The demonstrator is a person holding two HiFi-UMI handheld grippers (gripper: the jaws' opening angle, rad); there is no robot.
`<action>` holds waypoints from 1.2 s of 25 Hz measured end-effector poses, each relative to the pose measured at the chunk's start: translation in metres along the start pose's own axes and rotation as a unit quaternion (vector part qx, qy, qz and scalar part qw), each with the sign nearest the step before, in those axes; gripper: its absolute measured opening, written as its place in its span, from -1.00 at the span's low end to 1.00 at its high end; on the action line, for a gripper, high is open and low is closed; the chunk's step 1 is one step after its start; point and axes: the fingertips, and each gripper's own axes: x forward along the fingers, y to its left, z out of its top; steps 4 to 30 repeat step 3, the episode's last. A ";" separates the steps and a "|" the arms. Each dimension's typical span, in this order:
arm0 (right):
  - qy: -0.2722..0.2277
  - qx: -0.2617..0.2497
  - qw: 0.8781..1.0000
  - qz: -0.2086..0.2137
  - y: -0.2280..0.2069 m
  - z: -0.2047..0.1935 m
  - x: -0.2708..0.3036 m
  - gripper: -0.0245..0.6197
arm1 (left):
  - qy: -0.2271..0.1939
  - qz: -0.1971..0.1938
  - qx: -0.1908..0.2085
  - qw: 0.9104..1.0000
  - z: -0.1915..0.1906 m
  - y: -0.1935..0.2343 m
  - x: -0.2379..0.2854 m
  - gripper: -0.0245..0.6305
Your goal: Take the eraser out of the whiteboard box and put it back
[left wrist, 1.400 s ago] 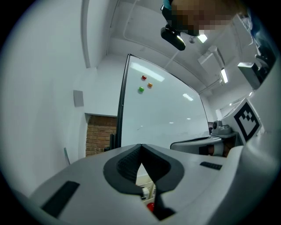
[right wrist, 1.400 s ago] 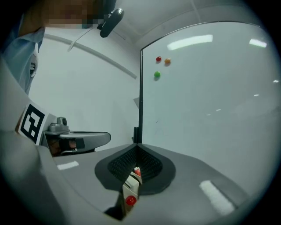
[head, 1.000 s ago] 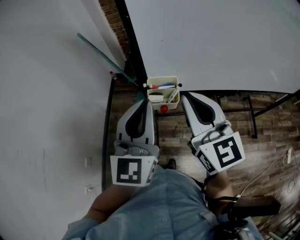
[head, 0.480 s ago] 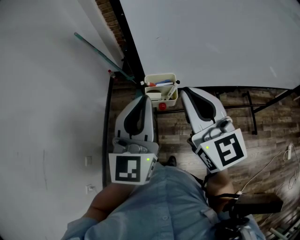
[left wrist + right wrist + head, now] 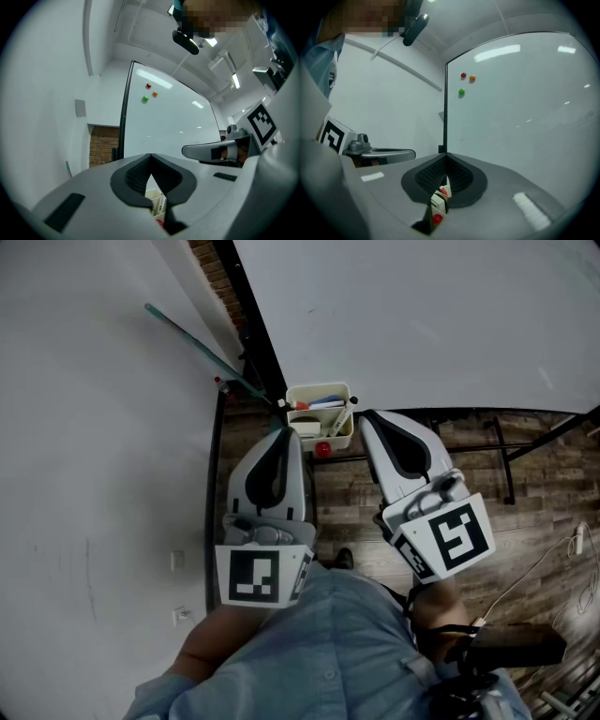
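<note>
I'm holding both jaws shut and empty. The left gripper (image 5: 286, 433) and right gripper (image 5: 367, 417) are flanking the box (image 5: 319, 389), which is hanging just beyond their tips at the whiteboard's (image 5: 422, 324) lower left corner. The eraser is presumably lying inside, though I cannot pick it out.

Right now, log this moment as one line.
left gripper: shut, empty | right gripper: shut, empty | box: at whiteboard lower corner, ahead between both grippers | eraser: in neither gripper
</note>
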 end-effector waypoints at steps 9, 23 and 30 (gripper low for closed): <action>-0.001 0.003 1.000 0.001 0.001 0.001 -0.001 -0.92 | -0.002 0.001 -0.005 1.000 0.001 -0.001 -0.001 -0.91; -0.001 0.003 1.000 0.001 0.001 0.001 -0.001 -0.92 | -0.002 0.001 -0.005 1.000 0.001 -0.001 -0.001 -0.91; -0.001 0.003 1.000 0.001 0.001 0.001 -0.001 -0.92 | -0.002 0.001 -0.005 1.000 0.001 -0.001 -0.001 -0.91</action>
